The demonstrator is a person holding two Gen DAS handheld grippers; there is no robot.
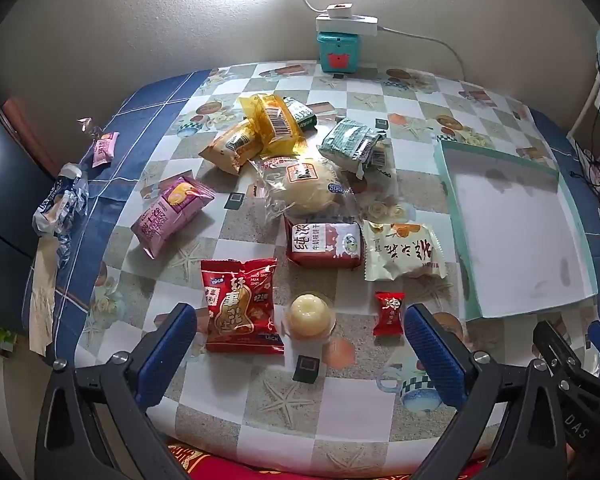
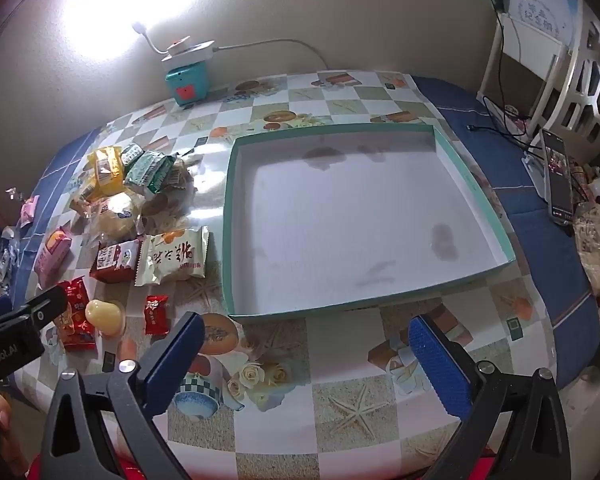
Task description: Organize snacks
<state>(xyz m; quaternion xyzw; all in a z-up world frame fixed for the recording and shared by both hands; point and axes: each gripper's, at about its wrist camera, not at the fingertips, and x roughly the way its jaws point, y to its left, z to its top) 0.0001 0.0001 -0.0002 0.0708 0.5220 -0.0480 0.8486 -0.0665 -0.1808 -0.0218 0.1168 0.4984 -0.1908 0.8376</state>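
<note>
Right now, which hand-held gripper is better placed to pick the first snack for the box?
Left hand-held gripper: open, and the round pale jelly cup sits between its fingers. The right faces the empty teal-rimmed box.

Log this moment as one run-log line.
stage: start | left gripper: open, empty | right gripper: open, empty | box: empty | snacks: on table
</note>
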